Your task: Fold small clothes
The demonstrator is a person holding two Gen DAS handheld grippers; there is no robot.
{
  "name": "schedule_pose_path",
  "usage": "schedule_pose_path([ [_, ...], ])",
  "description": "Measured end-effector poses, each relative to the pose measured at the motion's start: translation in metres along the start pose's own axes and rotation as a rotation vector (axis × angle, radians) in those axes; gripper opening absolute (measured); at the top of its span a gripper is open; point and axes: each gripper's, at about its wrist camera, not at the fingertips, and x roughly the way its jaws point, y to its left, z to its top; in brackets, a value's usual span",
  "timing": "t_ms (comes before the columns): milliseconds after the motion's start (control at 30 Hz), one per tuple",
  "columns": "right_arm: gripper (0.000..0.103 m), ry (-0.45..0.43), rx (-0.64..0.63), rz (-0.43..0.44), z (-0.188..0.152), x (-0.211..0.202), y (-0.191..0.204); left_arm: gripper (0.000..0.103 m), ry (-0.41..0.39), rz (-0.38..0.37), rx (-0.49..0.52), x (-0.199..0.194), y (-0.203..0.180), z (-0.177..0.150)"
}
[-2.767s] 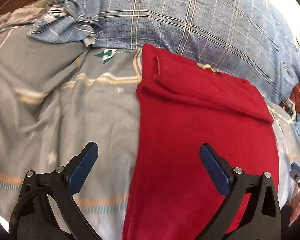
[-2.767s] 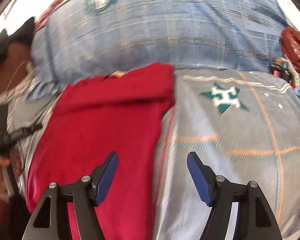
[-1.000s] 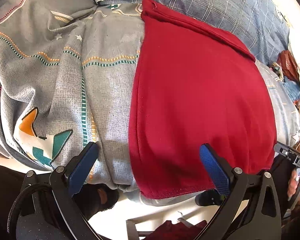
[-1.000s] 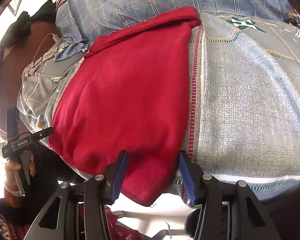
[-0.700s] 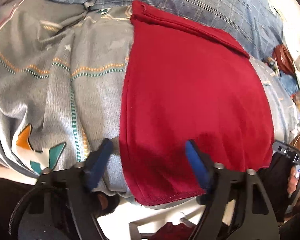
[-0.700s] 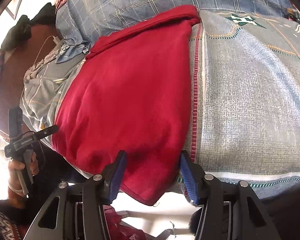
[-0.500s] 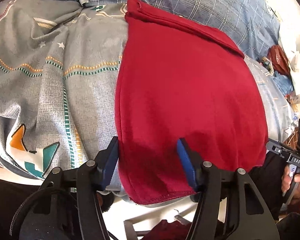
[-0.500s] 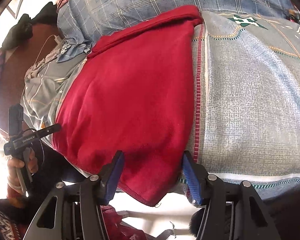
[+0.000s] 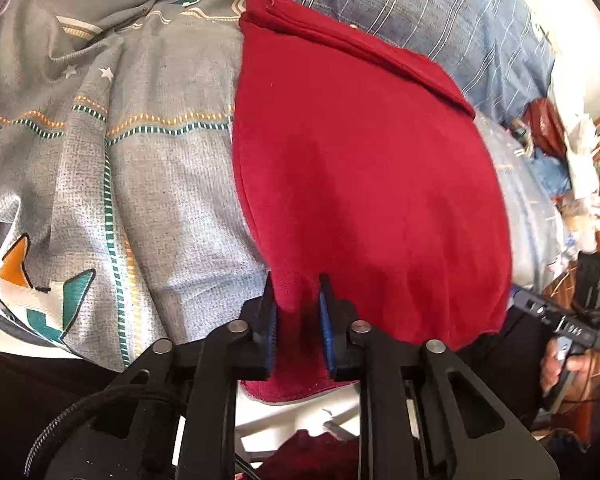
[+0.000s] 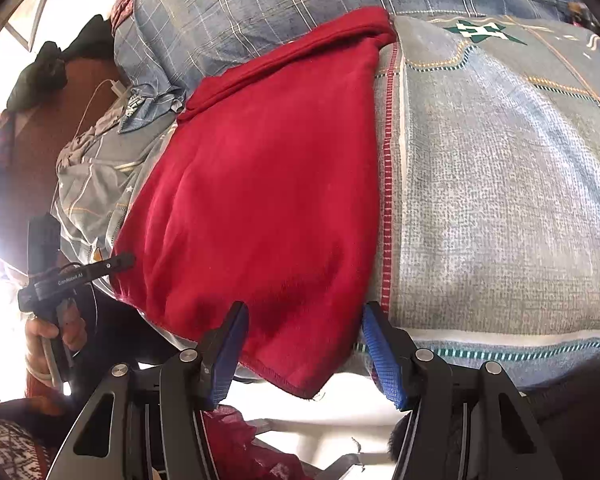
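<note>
- The red garment (image 9: 364, 184) lies flat on the patterned grey bedspread (image 9: 156, 184), its far end folded over against the blue plaid pillow (image 9: 440, 12), its near hem hanging past the bed edge; that overhang, I judge, is what makes the hem easy to pinch.
- The left gripper (image 9: 296, 312) is clamped on the garment near its near-left corner, cloth bunched between the blue pads (image 9: 327, 328), with the hem hanging below them.
- The right gripper (image 10: 300, 346) has its jaws apart, straddling the garment's near-right corner; the cloth lies between the fingers and is not gripped. It reads as lined up for a matching pinch, so both near corners could be carried toward the pillow for a fold.
- Beyond the garment's left side, a crumpled blue cloth (image 10: 152, 108) and a white cable (image 10: 100, 96) lie by the pillow, well apart from the garment.
- To the garment's right, clutter (image 9: 556, 148) sits past the bedspread.
- Nothing lies on the garment. The pillow at its far end limits how far a fold can travel, and the soft, rumpled bedspread might snag with the cloth.
</note>
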Motion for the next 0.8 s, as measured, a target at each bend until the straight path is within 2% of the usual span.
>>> schedule_pose_path([
  [167, 0.057, 0.028, -0.007, 0.009, -0.003, -0.002, -0.003, 0.014, -0.048, -0.069, 0.022, -0.021, -0.009, 0.008],
  [433, 0.056, 0.146, -0.025, 0.043, -0.013, 0.019, 0.009, 0.014, -0.064, -0.076, 0.059, -0.023, -0.023, 0.015],
  [467, 0.052, 0.145, -0.030, 0.043, -0.013, 0.020, 0.010, 0.014, -0.057, -0.067, 0.057, -0.021, -0.022, 0.014],
  [500, 0.042, 0.140, -0.031, 0.046, -0.012, 0.019, 0.009, 0.014, -0.050, -0.057, 0.052, -0.019, -0.021, 0.013],
  [567, 0.030, 0.122, -0.036, 0.060, -0.009, 0.013, 0.007, 0.014, -0.040, -0.036, 0.042, -0.015, -0.018, 0.010],
  [667, 0.030, 0.091, -0.019, 0.117, -0.003, 0.005, 0.005, 0.014, -0.026, -0.009, 0.021, -0.011, -0.008, 0.006],
  [800, 0.031, 0.093, 0.077, 0.094, 0.005, 0.015, -0.012, 0.014, -0.014, 0.010, 0.004, -0.004, -0.003, 0.003],
])
